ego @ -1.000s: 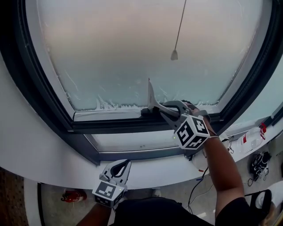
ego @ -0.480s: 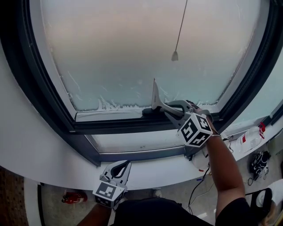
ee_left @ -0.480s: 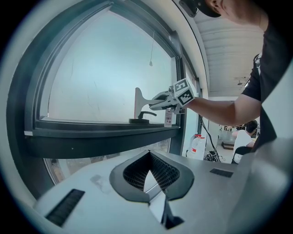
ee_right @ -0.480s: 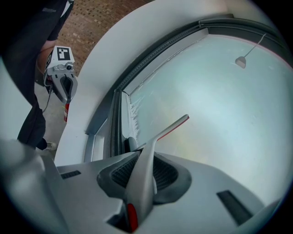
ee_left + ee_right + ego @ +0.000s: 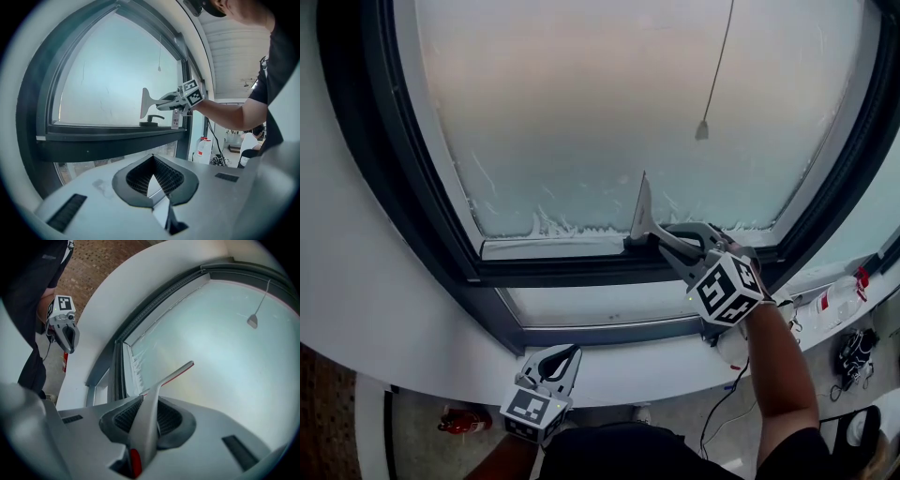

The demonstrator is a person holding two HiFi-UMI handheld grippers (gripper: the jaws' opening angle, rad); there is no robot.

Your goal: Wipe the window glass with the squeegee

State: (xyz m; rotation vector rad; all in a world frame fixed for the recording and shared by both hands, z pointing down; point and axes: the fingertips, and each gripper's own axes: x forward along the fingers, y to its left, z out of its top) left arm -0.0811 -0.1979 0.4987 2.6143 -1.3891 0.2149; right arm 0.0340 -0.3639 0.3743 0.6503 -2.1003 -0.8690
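Squeegee (image 5: 643, 214) grey, red end — window frame (image 5: 403, 202) dark grey, glass (image 5: 609, 103) pale.

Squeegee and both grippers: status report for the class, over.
Right gripper shut on squeegee, blade at lower edge of window glass. Left gripper shut, empty, held low. Pull cord hangs upper right of blade.

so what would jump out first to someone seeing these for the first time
The big, misty window glass fills the top of the head view, with whitish streaks along its lower edge. Low and right of centre, the right gripper is clamped on the handle of a squeegee, whose blade stands upright against the glass just above the dark frame. The left gripper hangs shut and empty near the bottom of that view.
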